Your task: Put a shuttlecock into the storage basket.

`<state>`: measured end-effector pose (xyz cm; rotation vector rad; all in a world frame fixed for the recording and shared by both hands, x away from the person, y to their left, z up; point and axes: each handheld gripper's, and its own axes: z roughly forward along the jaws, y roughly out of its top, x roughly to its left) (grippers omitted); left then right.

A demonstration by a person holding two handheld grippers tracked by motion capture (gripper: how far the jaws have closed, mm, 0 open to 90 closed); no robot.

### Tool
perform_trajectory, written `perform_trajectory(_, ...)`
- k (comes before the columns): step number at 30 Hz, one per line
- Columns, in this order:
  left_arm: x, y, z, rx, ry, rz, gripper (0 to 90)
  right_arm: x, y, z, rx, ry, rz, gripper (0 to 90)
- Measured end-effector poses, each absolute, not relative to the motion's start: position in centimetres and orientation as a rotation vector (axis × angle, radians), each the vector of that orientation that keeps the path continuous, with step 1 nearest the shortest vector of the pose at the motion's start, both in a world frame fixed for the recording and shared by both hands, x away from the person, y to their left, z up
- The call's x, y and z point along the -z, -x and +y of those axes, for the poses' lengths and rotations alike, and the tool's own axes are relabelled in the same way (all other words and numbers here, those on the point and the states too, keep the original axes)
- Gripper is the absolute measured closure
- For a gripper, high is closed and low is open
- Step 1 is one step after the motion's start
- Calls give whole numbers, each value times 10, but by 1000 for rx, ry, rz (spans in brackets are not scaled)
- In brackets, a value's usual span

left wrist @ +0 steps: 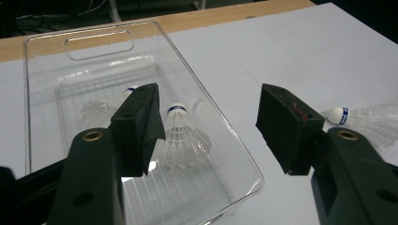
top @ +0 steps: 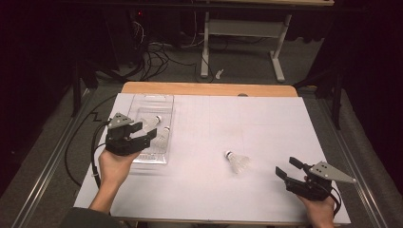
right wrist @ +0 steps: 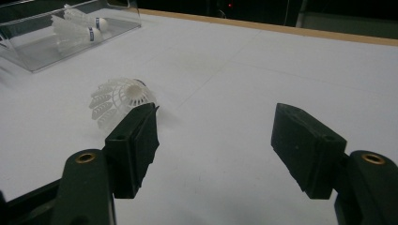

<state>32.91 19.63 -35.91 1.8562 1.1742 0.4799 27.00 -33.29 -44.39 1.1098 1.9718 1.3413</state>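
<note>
Both black grippers gape wide: left gripper [top: 145, 132] over clear plastic tray [top: 164, 102], right gripper [top: 286, 167] near loose white plastic shuttlecock [top: 237, 161].

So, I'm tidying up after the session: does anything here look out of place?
One shuttlecock lies on its side on the bare white table, while two others sit in the clear tray. Both grippers are open and hold nothing.

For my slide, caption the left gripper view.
Open left gripper above clear plastic tray holding two white plastic shuttlecocks.
</note>
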Motion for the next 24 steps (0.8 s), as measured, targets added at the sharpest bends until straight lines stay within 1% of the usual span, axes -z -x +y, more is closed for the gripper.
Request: perform_trajectory(24,366,-309,203,-492,-1817,1160,384,443,-269,-333,-1346,-1107,1970,327)
